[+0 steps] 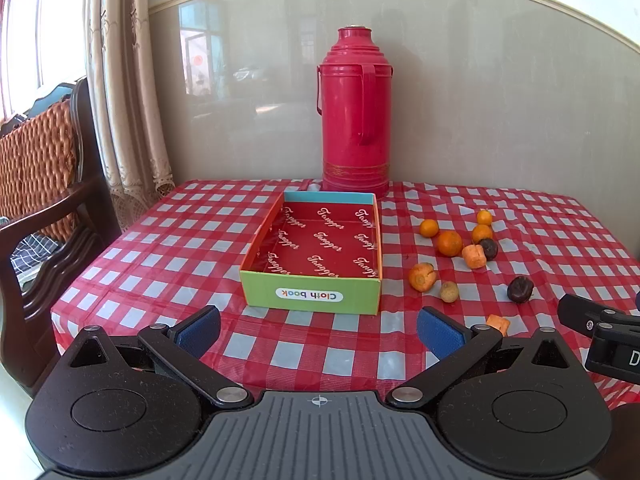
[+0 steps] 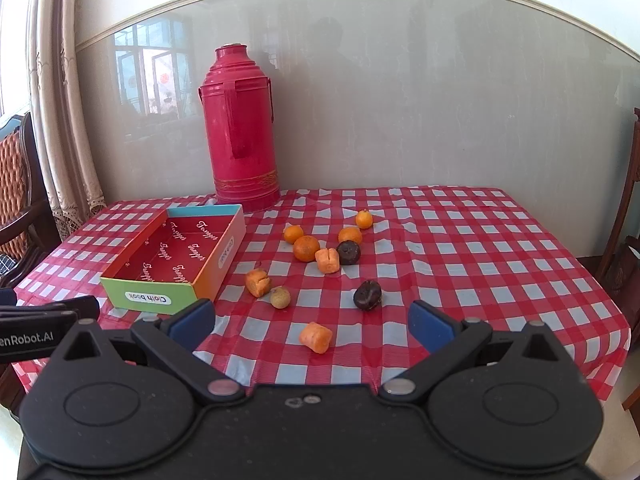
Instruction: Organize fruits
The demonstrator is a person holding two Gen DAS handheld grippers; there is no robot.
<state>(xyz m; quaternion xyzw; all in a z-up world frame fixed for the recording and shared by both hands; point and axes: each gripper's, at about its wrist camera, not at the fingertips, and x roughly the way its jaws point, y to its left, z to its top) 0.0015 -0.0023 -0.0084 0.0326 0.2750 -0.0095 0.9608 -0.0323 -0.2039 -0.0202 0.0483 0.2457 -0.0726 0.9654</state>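
Observation:
An empty cardboard box [image 1: 313, 295] [image 2: 148, 298] with a red lining and a green "Cloth book" front sits on the checked table. To its right lie several loose pieces: small oranges [image 2: 306, 248] [image 1: 449, 243], orange carrot chunks [image 2: 316, 337] [image 1: 422, 277], dark wrinkled fruits [image 2: 367, 294] [image 1: 519, 289] and a small tan longan [image 2: 280, 297] [image 1: 449, 291]. My left gripper [image 1: 319, 333] is open near the table's front edge, facing the box. My right gripper [image 2: 312, 326] is open, with a carrot chunk lying on the table between its fingers.
A tall red thermos [image 1: 356, 112] [image 2: 242, 132] stands behind the box against the grey wall. Wooden chairs [image 1: 44, 184] and a curtain [image 1: 128, 92] are left of the table, another chair [image 2: 624, 240] at the right. The red-checked tablecloth [image 2: 480, 256] has open space at right.

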